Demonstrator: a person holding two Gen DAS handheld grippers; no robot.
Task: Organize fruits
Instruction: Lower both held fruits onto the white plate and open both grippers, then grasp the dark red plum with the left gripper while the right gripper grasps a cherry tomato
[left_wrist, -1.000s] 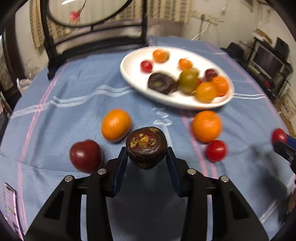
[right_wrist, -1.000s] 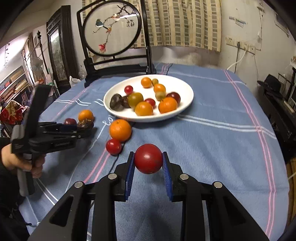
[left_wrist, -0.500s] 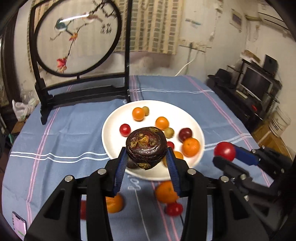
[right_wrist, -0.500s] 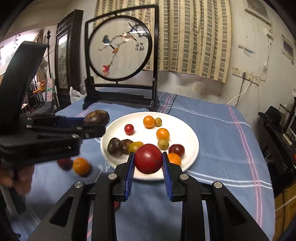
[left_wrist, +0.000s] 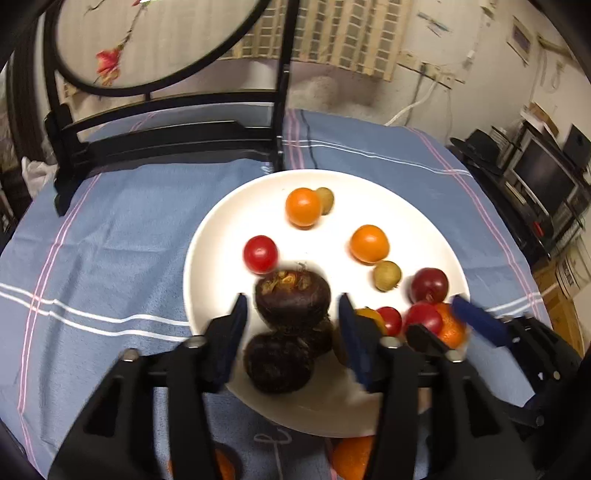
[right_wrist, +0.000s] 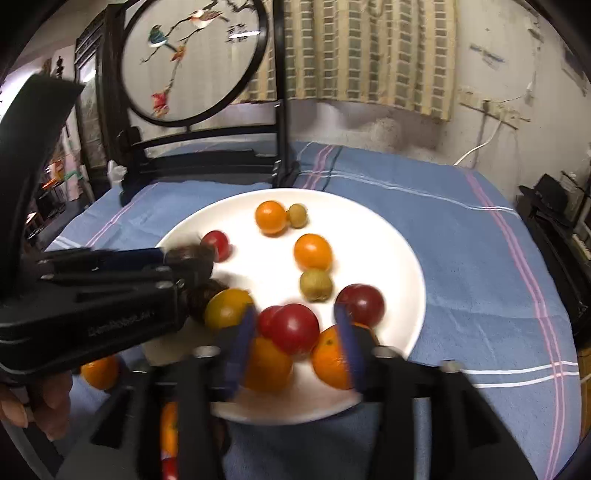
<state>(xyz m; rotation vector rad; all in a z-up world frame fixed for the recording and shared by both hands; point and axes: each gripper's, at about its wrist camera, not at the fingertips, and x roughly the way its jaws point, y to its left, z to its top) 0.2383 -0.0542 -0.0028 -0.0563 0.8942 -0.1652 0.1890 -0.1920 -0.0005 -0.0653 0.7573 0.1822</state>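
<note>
White plate (left_wrist: 221, 229): lies on the blue-clothed worktop (left_wrist: 110, 236), under both pairs of tongs; its near rim runs beneath the finger bases.
Left tongs (left_wrist: 291, 325): released, fingers spread with a gap on each side of the dark fruit (left_wrist: 291, 295).
Dark fruit: sits between the left fingers, resting on top of two more dark fruits (left_wrist: 279, 363) on the plate.
Right tongs (right_wrist: 293, 328): spread apart, clear of the red fruit (right_wrist: 295, 326); both fingers are blurred.
Red fruit: between the right fingers, perched among an orange (right_wrist: 267, 363), a tangerine (right_wrist: 330, 356) and a smaller red one.
Crowded edge: the plate's near right rim, where both pairs of tongs stand just beside each other.
Open room: bare white plate ahead of the left tongs, between a red tomato (left_wrist: 260, 254) and an orange fruit (left_wrist: 369, 243).
Far edge: a black screen stand (left_wrist: 166, 140) just beyond the plate's rim.
Off the plate: oranges (right_wrist: 99, 371) on the cloth below the left tongs.
</note>
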